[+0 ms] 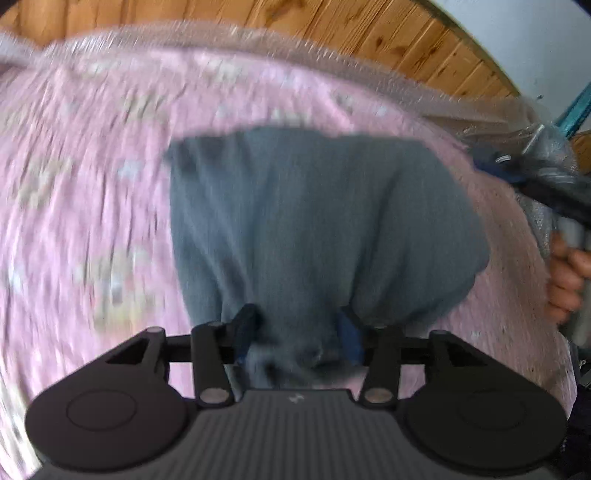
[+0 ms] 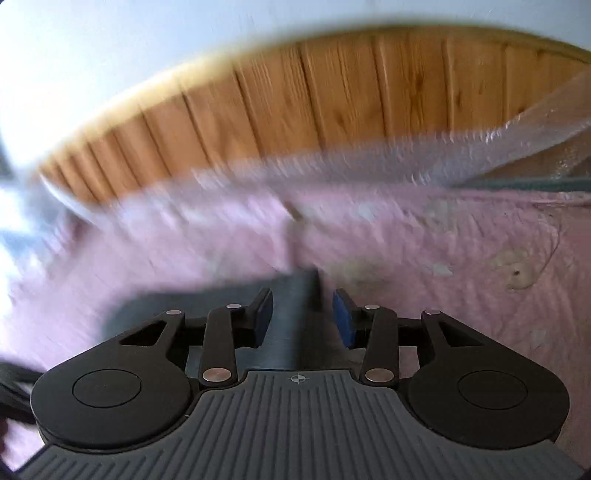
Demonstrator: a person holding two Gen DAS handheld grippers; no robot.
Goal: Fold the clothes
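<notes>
Jaws of the left gripper (image 1: pixel 297 334) pinch the near edge of the grey garment (image 1: pixel 317 221) (bunched), which lies on the pink blanket (image 1: pixel 81 192); the right gripper (image 2: pixel 303 317) stands parted, grey cloth between, contact unclear.

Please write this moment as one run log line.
left tool: grey garment between fingers | right tool: same | surface: pink cover

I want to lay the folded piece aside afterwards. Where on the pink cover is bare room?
Free: the pink cover left of the grey garment, up to the far clear plastic strip. In the right wrist view, the patch right of the garment is bare too. Crowded: the cover's edge by the right gripper and hand.
</notes>
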